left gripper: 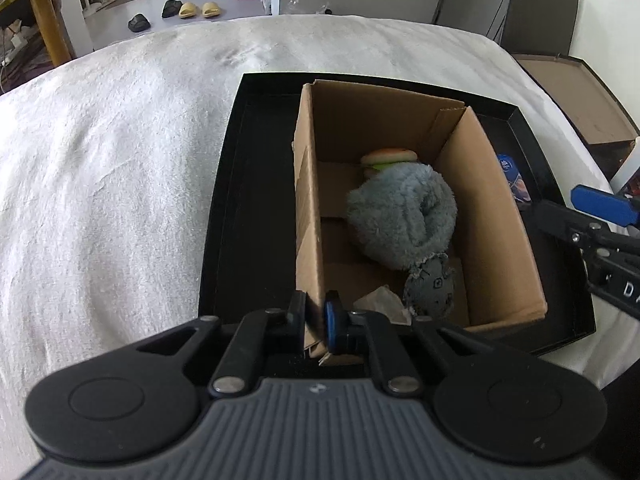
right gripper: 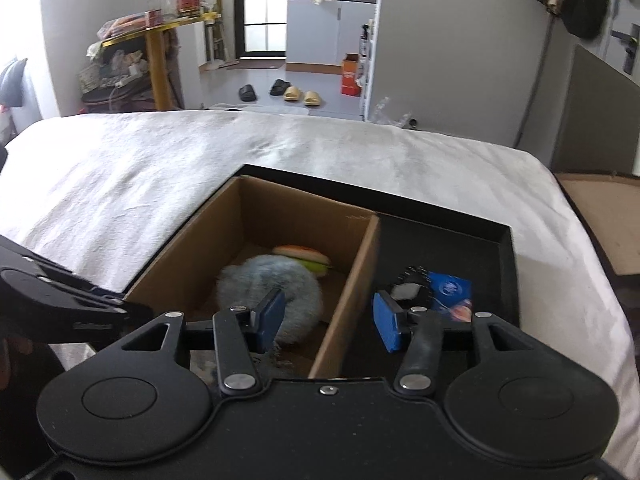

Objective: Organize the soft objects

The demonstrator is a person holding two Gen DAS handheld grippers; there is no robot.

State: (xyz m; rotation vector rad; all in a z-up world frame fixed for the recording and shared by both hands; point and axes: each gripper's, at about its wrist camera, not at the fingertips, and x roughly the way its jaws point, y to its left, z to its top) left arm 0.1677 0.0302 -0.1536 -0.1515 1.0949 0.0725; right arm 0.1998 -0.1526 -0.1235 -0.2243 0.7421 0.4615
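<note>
Left hand-held gripper (left gripper: 316, 322): we see it clamped tight on the near wall of the cardboard box (left gripper: 308, 208), steadying it; nothing else is in its grip.
Right hand-held gripper (right gripper: 327, 320): we see its jaws partly apart and empty, straddling the box's right wall, one blue pad over the box interior, the other over the black tray (right gripper: 506, 264).
Grey rag ball (left gripper: 430, 290): in the box's near end, just behind the clamped wall; we judge it light and limp, best pinched by its frayed top.
Fluffy blue-grey bundle (left gripper: 402, 216): mid-box, touching the rag ball; a rolled, shaggy cloth. We judge it very light, squashy and non-slip; a deep pinch across a fold should hold, a shallow one may only pull fibres.
Toy burger (left gripper: 388, 158): at the box's far end, partly hidden behind the bundle; tan bun, green layer. We take it for soft foam or plush, safe to squeeze across the bun.
Blue packet (right gripper: 450, 292): outside the box, just right of its right wall, in the tray beside a dark item we cannot identify.
Bed (left gripper: 120, 160): white fleecy cover beneath tray and box.
Handling risk: we judge the box light enough to slide unless held.
</note>
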